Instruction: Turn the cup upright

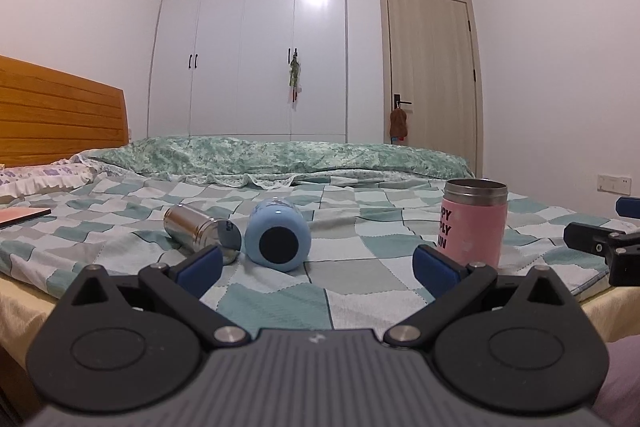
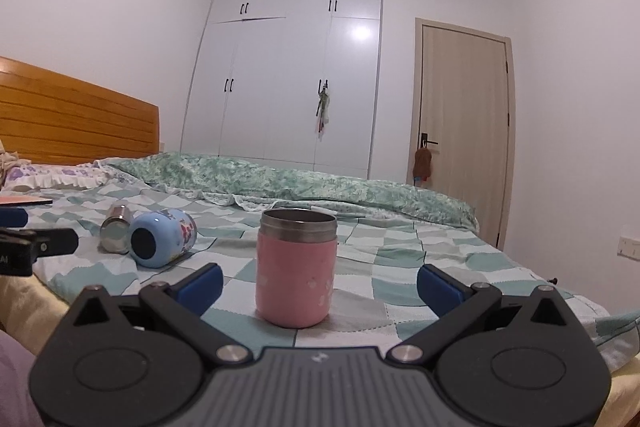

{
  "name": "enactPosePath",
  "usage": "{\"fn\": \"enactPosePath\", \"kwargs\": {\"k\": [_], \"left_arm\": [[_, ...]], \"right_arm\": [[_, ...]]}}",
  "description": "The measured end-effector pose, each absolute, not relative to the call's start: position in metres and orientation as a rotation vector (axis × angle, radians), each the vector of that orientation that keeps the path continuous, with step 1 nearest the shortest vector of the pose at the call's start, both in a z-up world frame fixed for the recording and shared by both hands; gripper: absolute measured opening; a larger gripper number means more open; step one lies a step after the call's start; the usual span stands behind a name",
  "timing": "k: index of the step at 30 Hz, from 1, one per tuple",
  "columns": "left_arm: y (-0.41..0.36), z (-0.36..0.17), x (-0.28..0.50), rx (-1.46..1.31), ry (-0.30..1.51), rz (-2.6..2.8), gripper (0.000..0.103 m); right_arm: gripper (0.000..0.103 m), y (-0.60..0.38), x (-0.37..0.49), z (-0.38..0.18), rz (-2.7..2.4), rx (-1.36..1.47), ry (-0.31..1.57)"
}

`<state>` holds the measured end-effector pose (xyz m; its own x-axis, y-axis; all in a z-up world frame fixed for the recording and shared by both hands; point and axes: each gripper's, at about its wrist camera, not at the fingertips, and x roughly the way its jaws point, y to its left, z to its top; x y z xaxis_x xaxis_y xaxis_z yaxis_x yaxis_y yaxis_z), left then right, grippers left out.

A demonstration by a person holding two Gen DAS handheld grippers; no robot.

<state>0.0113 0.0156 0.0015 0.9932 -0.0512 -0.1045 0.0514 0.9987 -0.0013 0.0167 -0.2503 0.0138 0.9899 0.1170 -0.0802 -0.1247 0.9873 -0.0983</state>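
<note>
A pink cup [image 2: 295, 271] with a steel rim stands upright on the checked bedspread, just ahead of my right gripper [image 2: 320, 281], which is open and empty. It also shows in the left wrist view [image 1: 474, 223] at the right. A light blue cup [image 1: 278, 235] lies on its side, base toward me, ahead of my open, empty left gripper [image 1: 318, 265]. A steel cup [image 1: 200, 227] lies on its side just left of it. Both also show in the right wrist view: the blue cup [image 2: 162, 237] and the steel cup [image 2: 116, 233].
The checked bedspread [image 1: 360, 247] covers the bed. A green quilt [image 1: 280, 155] lies rolled along the far side. A wooden headboard [image 1: 60, 111] and pillow are at the left. A flat reddish book [image 1: 22, 215] lies at the left. The right gripper's fingers [image 1: 600, 243] show at the right edge.
</note>
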Motion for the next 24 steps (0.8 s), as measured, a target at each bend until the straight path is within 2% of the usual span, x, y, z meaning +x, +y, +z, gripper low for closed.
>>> {"fn": "enactPosePath", "kwargs": {"k": [24], "left_arm": [[0.0157, 0.002, 0.0114, -0.004, 0.099, -0.05, 0.103]], "right_arm": [[0.103, -0.2466, 0.0145, 0.0138, 0.126, -0.116, 0.072]]}}
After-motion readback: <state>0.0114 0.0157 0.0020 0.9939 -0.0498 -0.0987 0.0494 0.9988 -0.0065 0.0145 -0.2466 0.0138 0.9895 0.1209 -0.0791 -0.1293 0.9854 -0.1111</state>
